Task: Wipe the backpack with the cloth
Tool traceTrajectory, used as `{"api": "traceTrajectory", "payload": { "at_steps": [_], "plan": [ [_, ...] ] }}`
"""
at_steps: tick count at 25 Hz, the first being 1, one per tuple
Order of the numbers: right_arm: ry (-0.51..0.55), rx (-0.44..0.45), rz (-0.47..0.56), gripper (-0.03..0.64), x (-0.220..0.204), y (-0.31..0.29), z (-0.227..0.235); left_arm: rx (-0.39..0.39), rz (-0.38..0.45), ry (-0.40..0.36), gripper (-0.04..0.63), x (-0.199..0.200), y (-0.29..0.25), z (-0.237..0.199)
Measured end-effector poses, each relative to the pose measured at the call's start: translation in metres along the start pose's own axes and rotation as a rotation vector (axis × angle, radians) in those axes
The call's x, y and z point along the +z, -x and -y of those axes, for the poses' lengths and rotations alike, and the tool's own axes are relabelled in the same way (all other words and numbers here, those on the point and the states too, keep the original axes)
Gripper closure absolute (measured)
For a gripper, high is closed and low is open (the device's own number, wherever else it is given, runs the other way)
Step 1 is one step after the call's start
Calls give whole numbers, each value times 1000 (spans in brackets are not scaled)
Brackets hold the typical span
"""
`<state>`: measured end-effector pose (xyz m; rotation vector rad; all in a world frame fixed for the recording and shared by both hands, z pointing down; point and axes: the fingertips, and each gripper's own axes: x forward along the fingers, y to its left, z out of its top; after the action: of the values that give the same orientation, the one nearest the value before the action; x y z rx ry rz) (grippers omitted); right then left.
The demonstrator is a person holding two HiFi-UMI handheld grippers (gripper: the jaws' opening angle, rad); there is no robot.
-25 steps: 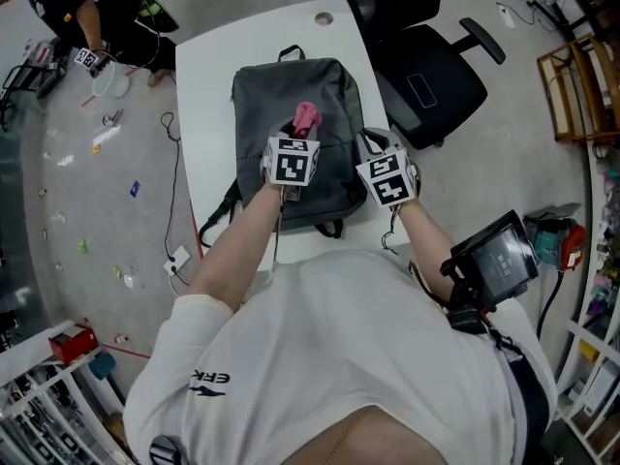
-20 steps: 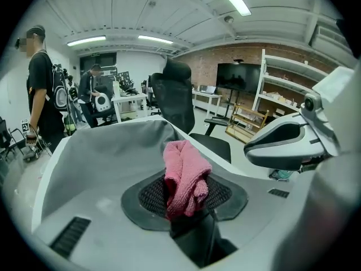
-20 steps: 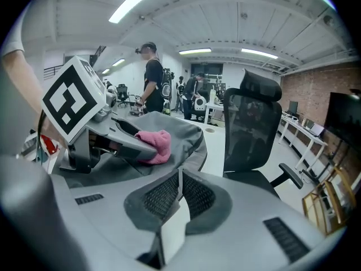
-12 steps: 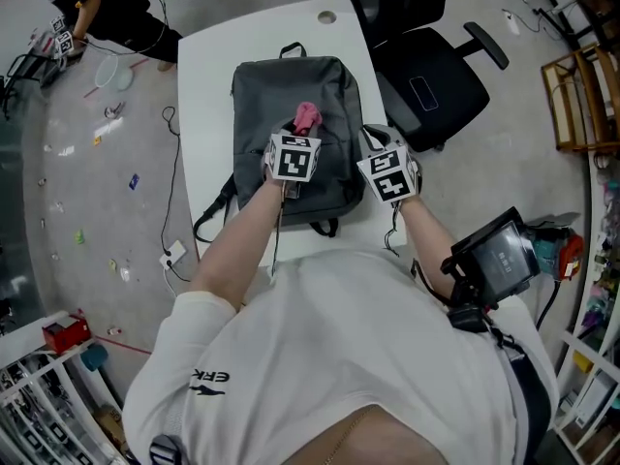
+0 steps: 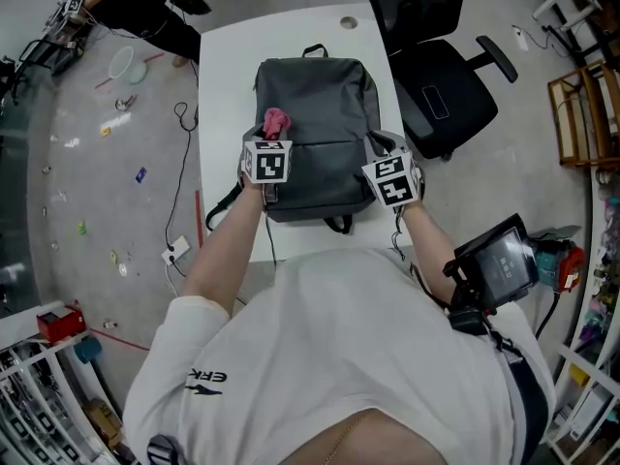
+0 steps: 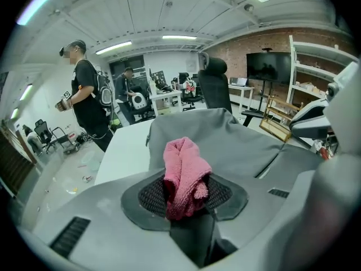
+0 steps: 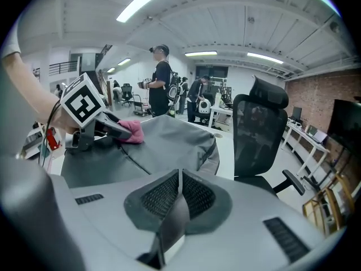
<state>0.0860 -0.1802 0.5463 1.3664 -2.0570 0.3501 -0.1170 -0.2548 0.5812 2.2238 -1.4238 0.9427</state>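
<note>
We are clamping the pink cloth (image 6: 181, 176) between the jaws of our left gripper (image 6: 185, 199), holding it on the grey backpack (image 5: 315, 105) near its left side. Our right gripper (image 7: 179, 188) is keeping its jaws together, empty, at the backpack's right edge. The backpack is lying flat on the white table (image 5: 225, 76).

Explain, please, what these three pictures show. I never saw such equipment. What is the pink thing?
A person holds a two-jaw tool in each hand. One picture comes from a camera on the person's head, looking down; the other two from cameras on the tools. A grey backpack lies flat on a white table. The left gripper has its jaws pinched on a pink cloth on the backpack. The right gripper, jaws closed, is at the backpack's right edge.
</note>
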Motion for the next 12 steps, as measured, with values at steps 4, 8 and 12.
{"api": "traceTrajectory", "payload": {
  "at_steps": [4, 8, 12],
  "plan": [
    [-1, -11, 0, 611, -1, 0, -4, 21, 9, 20, 454, -7, 8, -19],
    [0, -26, 7, 611, 3, 4, -7, 33, 28, 40, 453, -6, 12, -25],
    [-6, -57, 11, 611, 3, 12, 0, -14, 76, -7, 454, 9, 15, 1]
  ]
}}
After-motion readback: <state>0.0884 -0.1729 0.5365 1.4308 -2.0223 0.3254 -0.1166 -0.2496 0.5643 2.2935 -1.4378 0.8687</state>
